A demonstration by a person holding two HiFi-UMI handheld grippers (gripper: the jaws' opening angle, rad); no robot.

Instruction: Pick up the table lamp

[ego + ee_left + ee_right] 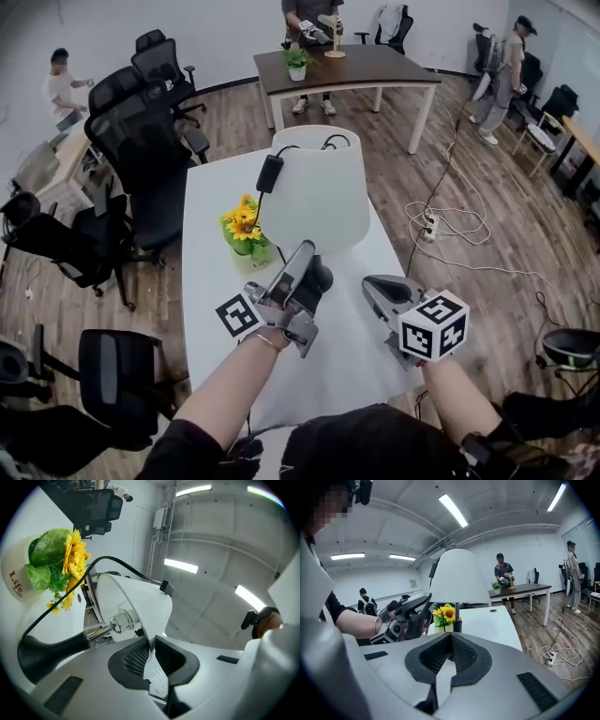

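Our left gripper (152,644) has its fingers (133,658) pinched on the shade rim of the lamp (319,197), which stands on the worktop (211,197) by the flowers (246,232), our right gripper (450,638) shut empty; lifting by that thin edge, we risk slipping or tipping.

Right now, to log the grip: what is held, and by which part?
The left gripper pinches the table lamp by the lower rim of its shade; the right gripper is shut, empty.
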